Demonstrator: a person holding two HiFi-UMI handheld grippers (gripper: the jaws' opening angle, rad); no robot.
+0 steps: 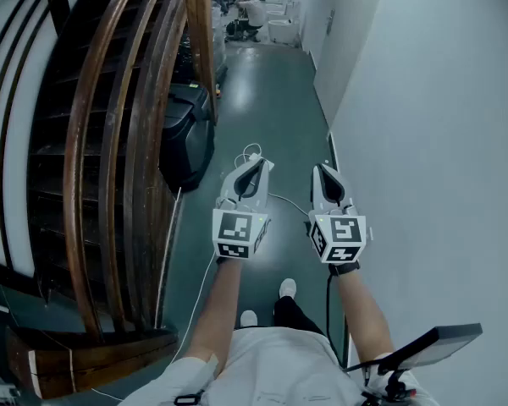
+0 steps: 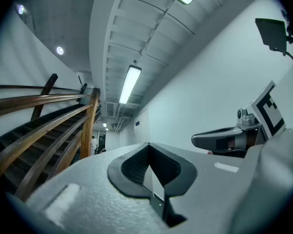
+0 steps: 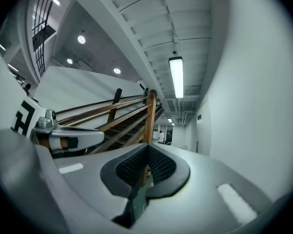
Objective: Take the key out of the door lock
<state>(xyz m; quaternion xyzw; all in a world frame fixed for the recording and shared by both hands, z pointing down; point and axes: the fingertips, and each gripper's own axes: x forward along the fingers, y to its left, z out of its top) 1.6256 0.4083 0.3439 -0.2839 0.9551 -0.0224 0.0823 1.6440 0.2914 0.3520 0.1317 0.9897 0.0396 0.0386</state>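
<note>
Left gripper (image 1: 255, 162) and right gripper (image 1: 322, 170), closed, hover between staircase (image 1: 110, 142) and wall (image 1: 440, 142).

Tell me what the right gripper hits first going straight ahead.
Nothing near: the right gripper points along the floor. Farther off, the stair post sits about in line; depth unclear.

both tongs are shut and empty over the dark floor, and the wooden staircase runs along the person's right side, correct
Not quite. The wooden staircase runs along the person's left side, as the head view shows; a white wall is on the right. The rest holds: the left tongs and right tongs are shut and empty over the dark floor.
</note>
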